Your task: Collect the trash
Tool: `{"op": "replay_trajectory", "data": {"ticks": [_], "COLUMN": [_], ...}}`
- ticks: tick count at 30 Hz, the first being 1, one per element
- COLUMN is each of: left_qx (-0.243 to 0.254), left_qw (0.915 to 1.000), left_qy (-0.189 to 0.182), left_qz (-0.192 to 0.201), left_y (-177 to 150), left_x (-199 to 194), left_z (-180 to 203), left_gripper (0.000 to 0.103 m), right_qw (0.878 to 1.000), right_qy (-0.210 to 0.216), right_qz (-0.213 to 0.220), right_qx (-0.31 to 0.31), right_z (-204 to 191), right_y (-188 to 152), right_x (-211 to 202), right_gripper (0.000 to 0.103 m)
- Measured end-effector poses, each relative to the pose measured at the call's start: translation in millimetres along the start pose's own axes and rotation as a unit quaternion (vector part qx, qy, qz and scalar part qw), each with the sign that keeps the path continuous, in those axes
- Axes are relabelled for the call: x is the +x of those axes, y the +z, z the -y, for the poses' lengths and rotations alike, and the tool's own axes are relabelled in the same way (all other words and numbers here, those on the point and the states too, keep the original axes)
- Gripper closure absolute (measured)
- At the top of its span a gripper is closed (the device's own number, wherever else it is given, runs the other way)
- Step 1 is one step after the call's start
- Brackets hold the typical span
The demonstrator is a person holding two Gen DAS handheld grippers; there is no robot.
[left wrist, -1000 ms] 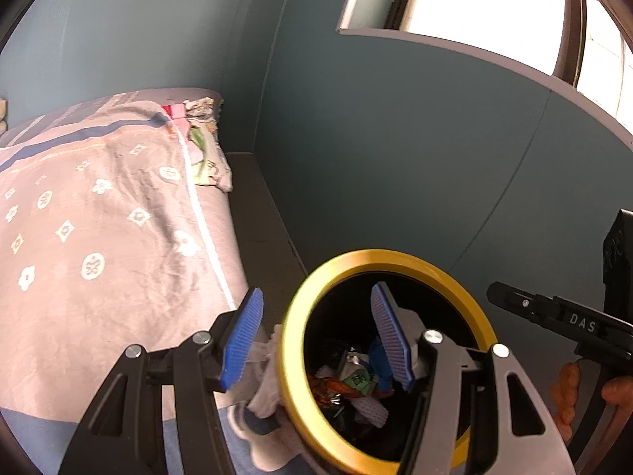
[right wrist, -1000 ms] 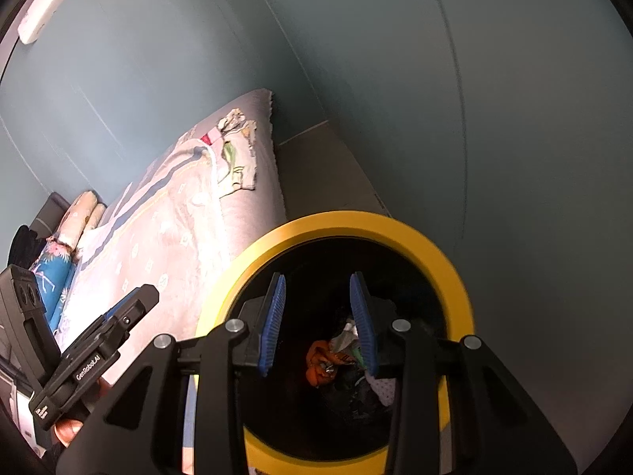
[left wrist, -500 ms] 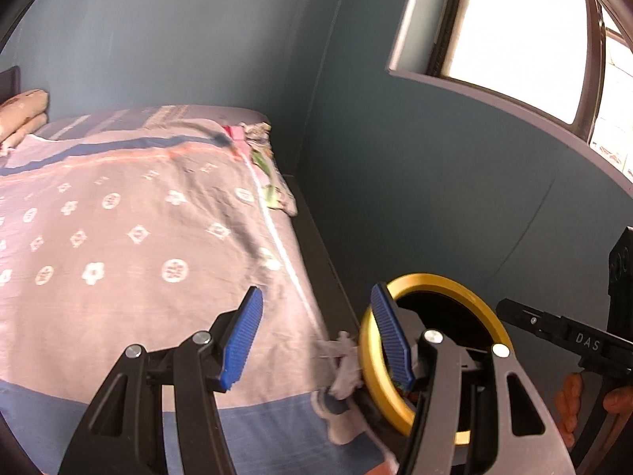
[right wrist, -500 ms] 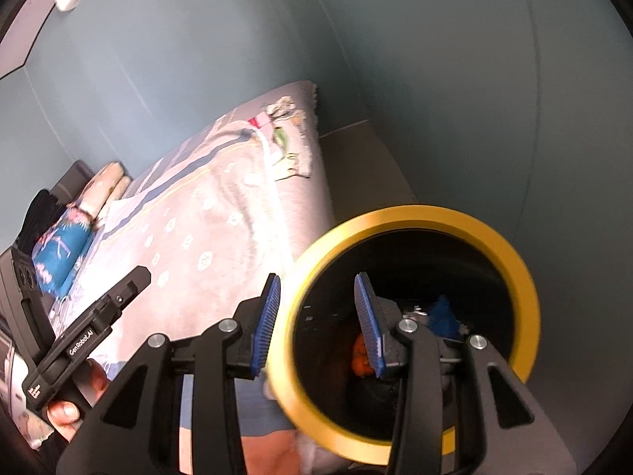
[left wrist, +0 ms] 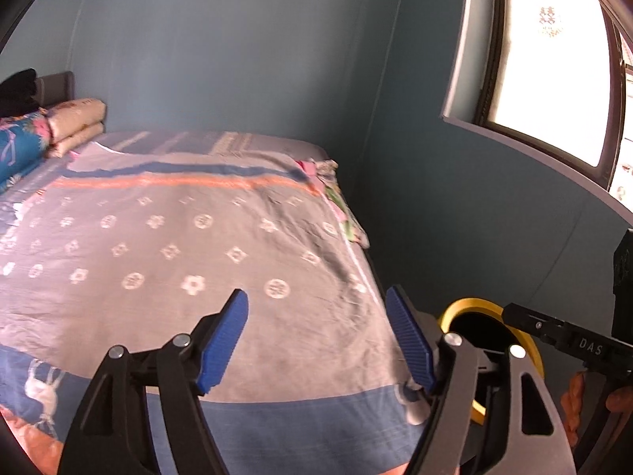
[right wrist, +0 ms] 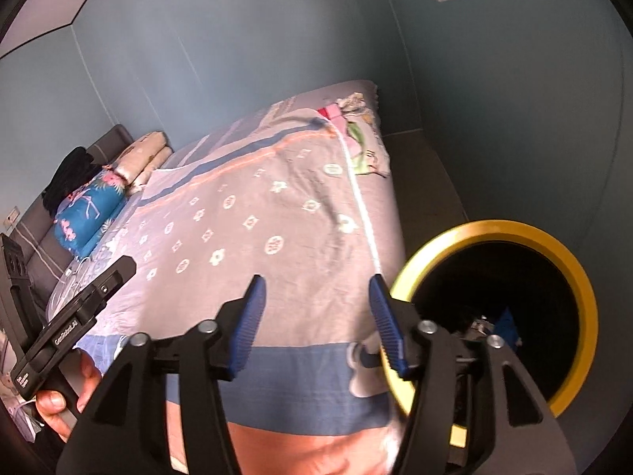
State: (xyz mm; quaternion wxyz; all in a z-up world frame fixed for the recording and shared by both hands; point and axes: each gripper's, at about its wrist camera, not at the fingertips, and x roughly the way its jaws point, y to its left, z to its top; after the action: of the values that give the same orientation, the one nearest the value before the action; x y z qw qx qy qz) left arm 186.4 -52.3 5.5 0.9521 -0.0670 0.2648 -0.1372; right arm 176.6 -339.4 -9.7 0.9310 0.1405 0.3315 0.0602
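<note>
1. The left gripper [left wrist: 316, 336] tilts down over the near end of the bed [left wrist: 166, 253], its blue-padded fingers [left wrist: 223, 340] spread wide with nothing between them; they have just been opening.
2. The right gripper [right wrist: 316, 324] also tilts down at the bed's near corner, its fingers [right wrist: 245, 324] apart and empty, and they too have just been opening.
3. A hand [right wrist: 59, 399] grips the left gripper's handle at the lower left of the right wrist view; only a thumb and a fingertip show clearly.
4. The bin [right wrist: 581, 277], black with a yellow rim, stands on the floor just beside the bed's near right corner, between the bed and the blue wall. Its mouth faces up towards the camera.
5. The trash [right wrist: 502, 324] lies at the bottom of the bin; only a blue scrap and dark shapes can be made out, and the right gripper's frame covers part of the rim.
6. Farther off, a crumpled cloth [left wrist: 336, 198] lies at the bed's far right edge.
7. Folded pillows [left wrist: 75, 118] sit at the headboard, cut off at the left.
</note>
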Motion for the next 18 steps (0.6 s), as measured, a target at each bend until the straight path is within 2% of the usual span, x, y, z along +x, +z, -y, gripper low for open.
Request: {"op": "replay_trajectory", "data": {"ticks": [5, 12, 15, 18], "left_qx": [-0.001, -0.01, -0.022, -0.024], "left_qw": [0.9994, 0.9981, 0.9968, 0.9955], "left_qy": [0.019, 0.03, 0.035, 0.039], "left_qz": [0.029, 0.053, 0.069, 0.083], "left_y": [1, -6, -8, -11], "left_x": [-33, -71, -85, -99], "left_z": [-22, -41, -49, -54], "left_gripper": [0.028, 0.021, 0.015, 0.012], "right_qw": [1.0, 0.998, 0.997, 0.996], "right_qy": [0.016, 0.029, 0.034, 0.015], "right_qz": [0.007, 0.034, 0.043, 0.058], "right_qx": [-0.014, -0.042, -0.051, -0.066], "right_z": [-38, -74, -87, -101], "right_y": [-6, -16, -20, -28], "right_x": [-2, -17, -24, -33], "right_gripper": [0.035, 0.012, 0.008, 0.008]}}
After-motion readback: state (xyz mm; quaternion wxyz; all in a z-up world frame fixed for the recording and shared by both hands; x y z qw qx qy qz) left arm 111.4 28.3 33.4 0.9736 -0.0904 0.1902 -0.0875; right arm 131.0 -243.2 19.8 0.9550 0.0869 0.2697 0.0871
